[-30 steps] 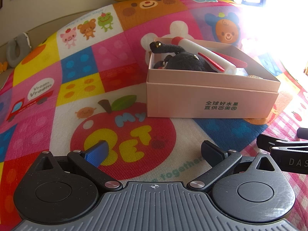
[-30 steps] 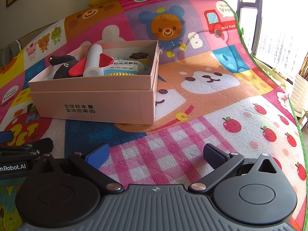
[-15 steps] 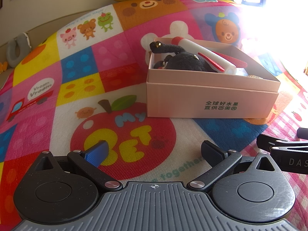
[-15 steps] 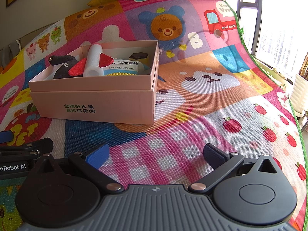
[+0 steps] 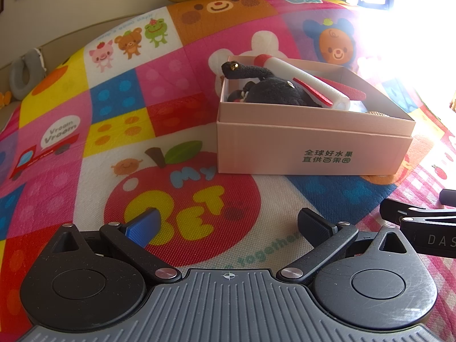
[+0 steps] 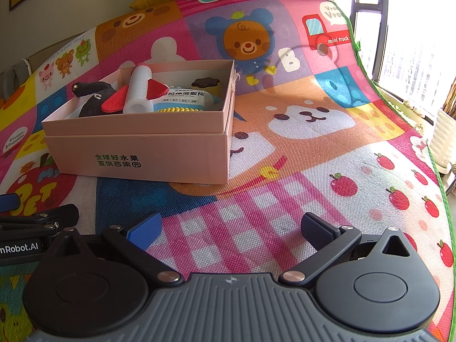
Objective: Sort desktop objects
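The box (image 6: 136,148) sits left of centre in the right view, already holding a plush (image 6: 91,99), foam tube (image 6: 139,91), packet (image 6: 185,98) and more. No loose item shows on the mat (image 6: 285,199), so sorting looks finished. Both grippers, left (image 5: 228,225) and right (image 6: 230,228), rest low, jaws wide, empty.

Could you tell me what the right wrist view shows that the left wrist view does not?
Only the right wrist view shows the window, the white packet and the yellow item in the box. Only the left wrist view shows the grey ring past the mat. Both show the box, the black plush, the foam rocket, and open, empty jaws.
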A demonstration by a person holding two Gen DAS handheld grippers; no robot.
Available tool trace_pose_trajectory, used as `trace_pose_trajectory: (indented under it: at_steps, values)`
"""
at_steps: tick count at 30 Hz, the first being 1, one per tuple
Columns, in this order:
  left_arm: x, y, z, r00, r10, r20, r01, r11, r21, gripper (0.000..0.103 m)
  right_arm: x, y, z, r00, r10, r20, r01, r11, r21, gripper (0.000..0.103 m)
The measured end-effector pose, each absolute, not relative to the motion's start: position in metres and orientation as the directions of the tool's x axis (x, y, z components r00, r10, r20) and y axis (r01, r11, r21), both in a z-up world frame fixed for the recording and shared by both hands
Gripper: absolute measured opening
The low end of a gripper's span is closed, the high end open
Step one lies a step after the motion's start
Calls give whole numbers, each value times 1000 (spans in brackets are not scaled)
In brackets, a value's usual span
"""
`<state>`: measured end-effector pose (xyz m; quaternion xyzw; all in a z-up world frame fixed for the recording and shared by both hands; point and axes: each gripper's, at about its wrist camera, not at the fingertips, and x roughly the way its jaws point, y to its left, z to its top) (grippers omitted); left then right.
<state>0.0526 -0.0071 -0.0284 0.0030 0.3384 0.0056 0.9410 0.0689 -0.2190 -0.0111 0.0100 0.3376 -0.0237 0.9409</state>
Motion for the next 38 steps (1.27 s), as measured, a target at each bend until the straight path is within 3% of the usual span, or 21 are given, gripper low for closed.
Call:
trace_pose_trajectory:
  at_steps: [38]
  values:
    - [53, -10, -24, 739, 32, -673, -42, 999, 2, 103, 69, -220, -11, 771, -38, -636, 51, 999, 2, 103]
